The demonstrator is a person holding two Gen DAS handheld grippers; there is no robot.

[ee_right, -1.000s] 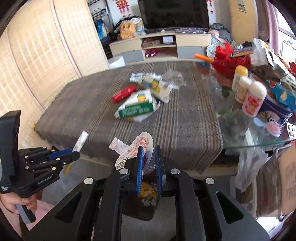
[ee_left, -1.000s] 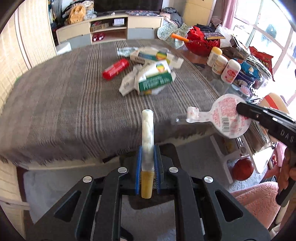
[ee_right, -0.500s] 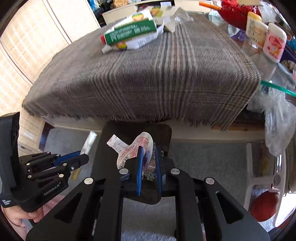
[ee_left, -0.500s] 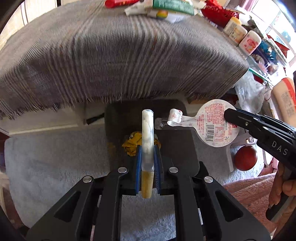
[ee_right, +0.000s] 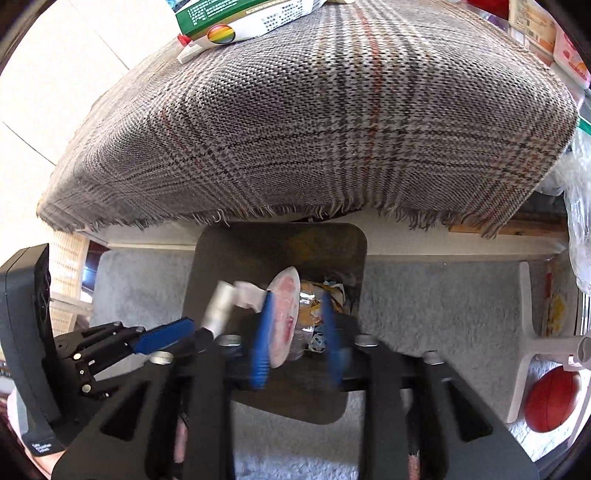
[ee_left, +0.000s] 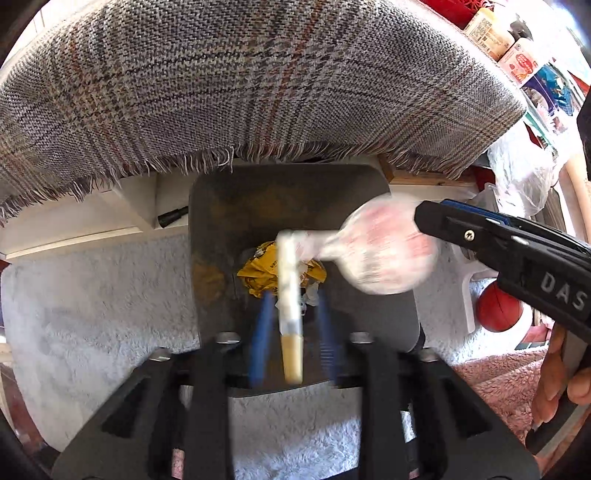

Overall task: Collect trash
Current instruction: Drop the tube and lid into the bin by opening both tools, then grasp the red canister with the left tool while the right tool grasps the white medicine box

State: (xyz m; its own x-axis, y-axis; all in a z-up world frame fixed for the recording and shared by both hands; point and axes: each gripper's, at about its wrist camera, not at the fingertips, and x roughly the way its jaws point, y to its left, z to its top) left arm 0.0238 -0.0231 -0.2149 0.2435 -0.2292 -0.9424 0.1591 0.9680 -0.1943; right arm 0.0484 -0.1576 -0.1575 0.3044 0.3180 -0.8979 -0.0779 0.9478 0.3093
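Observation:
Both grippers hang over a dark bin [ee_left: 288, 177] on the floor in front of the cloth-covered table [ee_left: 258, 92]. The jaws of my left gripper [ee_left: 293, 306] are opening. A white tube with a yellow end [ee_left: 290, 291] sits blurred between its blue pads [ee_left: 260, 343], with a gap on each side. My right gripper [ee_right: 297, 299] is opening too. A round pink-printed lid [ee_right: 284, 321] leans edge-on by its left pad, clear of the other pad. From the left wrist, the right gripper [ee_left: 424, 218] and lid [ee_left: 384, 251] come in from the right. Yellow wrappers [ee_left: 262, 277] lie in the bin.
A fringed plaid cloth overhangs the table edge just beyond the bin [ee_right: 280, 236]. A green and white carton [ee_right: 243, 18] lies on the table, and bottles [ee_left: 517, 62] stand at its right end. A pale fluffy rug [ee_left: 92, 295] surrounds the bin. A red ball [ee_right: 550, 398] and a white frame [ee_right: 528, 332] are at right.
Both grippers have dropped from table height to just above the bin. Their jaws, shut on the tube and the lid before, now stand apart, and both items are blurred and loose.

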